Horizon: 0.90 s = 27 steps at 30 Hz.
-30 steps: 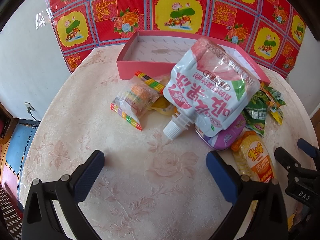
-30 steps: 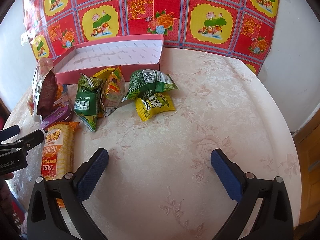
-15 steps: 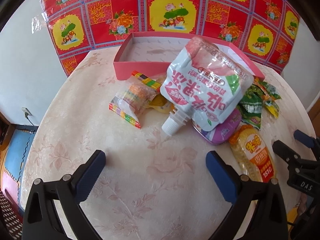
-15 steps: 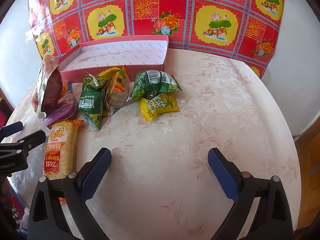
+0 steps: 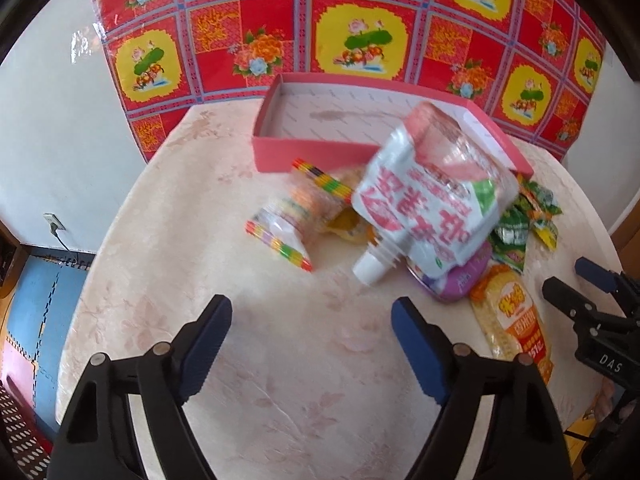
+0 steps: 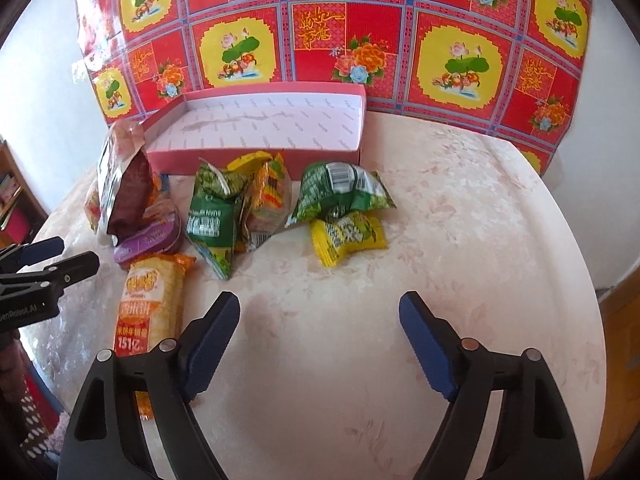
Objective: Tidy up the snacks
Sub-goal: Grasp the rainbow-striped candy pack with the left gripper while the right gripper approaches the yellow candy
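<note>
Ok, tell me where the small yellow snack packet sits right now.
In the right wrist view the yellow packet lies on the table, just in front of the green bag, right of the other snacks.

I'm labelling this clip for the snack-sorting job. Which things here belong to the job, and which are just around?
Part of the job:
- pink box, nothing in it
- white spouted pouch
- rainbow-edged packet
- purple pack
- orange corn-snack pack
- green packets
- yellow packet
- left gripper and right gripper, both open, closing a little, holding nothing

Just around:
- floral wall covering
- table
</note>
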Available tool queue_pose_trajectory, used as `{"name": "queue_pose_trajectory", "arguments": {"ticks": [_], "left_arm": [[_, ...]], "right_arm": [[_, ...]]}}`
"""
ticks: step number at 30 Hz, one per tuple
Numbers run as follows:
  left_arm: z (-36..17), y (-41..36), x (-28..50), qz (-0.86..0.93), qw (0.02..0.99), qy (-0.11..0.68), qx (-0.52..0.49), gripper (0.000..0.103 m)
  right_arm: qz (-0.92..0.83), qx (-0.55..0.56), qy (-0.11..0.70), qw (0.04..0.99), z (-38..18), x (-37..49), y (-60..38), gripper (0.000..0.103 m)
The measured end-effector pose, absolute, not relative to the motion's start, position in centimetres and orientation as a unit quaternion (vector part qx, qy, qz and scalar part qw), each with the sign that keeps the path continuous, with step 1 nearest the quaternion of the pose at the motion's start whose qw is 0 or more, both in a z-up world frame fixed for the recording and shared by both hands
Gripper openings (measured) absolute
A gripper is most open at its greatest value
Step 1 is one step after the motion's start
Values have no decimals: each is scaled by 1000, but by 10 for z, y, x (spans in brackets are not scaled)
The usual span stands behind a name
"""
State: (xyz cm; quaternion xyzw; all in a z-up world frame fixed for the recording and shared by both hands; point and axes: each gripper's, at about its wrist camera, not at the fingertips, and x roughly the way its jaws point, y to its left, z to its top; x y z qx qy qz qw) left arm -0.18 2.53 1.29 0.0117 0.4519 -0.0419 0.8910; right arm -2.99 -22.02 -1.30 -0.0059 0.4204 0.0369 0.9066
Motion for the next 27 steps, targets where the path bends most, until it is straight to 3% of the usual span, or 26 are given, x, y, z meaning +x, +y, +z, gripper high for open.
{"name": "queue_pose_trajectory", "arguments": {"ticks": [16,22,24,27], "left_arm": [[28,40,26,-46,909,415,-2,76],[24,38,39,-53,908,417,-2,62],[22,38,42,-59,907,418,-5,53],[20,36,45,-62,906,418,-4,49]], "right_arm": [[30,2,417,908,-10,-9,-230,83],[28,4,418,908,-11,-1,-232,83],[28,3,418,908,-12,1,-233,82],[29,4,422,906,-15,5,-233,79]]}}
